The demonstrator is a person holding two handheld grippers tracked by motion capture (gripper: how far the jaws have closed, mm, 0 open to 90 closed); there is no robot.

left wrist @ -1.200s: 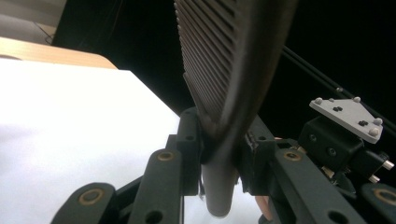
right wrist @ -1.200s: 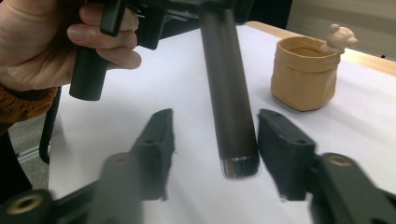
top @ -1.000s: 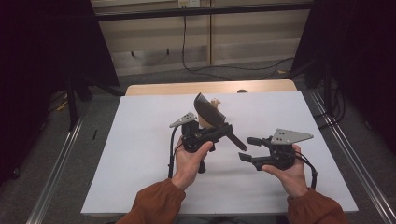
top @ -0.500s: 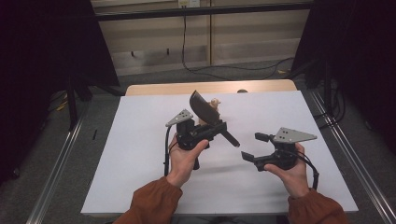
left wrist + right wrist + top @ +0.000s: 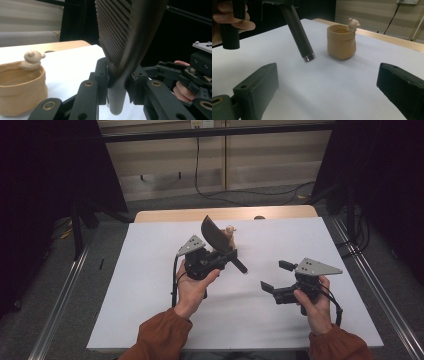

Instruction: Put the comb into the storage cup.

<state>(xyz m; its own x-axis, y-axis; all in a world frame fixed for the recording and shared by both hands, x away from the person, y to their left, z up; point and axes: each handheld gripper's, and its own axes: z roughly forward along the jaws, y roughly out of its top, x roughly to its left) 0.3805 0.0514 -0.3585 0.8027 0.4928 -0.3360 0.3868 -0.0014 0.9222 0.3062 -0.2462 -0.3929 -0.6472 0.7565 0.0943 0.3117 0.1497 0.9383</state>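
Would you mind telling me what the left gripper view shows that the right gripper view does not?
Left gripper view: the spatula's ribbed head, its handle clamped in the left gripper. Right gripper view: the handle's metal-tipped end, and the right gripper, whose jaws have just been opening with nothing between them. Both: the tan cup with a bear on its rim.

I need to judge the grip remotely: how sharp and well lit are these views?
High view: even light on the white table, dark surroundings. Left gripper view: the ribbed black spatula is close and blurred at its edges, the tan pot soft. Right gripper view: pot sharp, near jaws blurred.
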